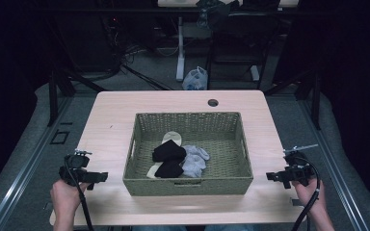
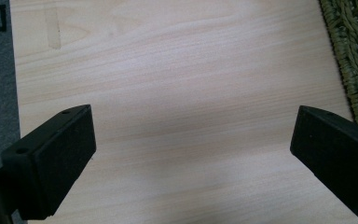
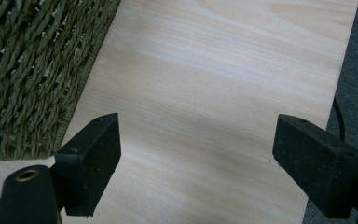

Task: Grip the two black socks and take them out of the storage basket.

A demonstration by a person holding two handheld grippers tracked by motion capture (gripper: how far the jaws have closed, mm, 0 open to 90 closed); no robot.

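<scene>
A green woven basket (image 1: 188, 185) stands in the middle of the light wooden table (image 1: 111, 120). Inside it lie black socks (image 1: 168, 151), a grey sock (image 1: 196, 160) and a beige sock (image 1: 171, 136). My left gripper (image 1: 84, 177) hovers at the table's left near edge, left of the basket. Its jaws are open wide over bare wood, my left gripper (image 2: 193, 154) holding nothing, with the basket's wall (image 2: 354, 56) at the right of that view. My right gripper (image 1: 282, 176) is held right of the basket. In its own view my right gripper (image 3: 198, 163) is open and empty beside the basket's wall (image 3: 28, 70).
A round cable hole (image 1: 213, 102) sits near the table's far edge. Beyond the table are a white plastic bag (image 1: 195, 78) on the grey floor, desk legs and dark cables. Grey carpet (image 3: 354, 70) lies just past the table's right edge.
</scene>
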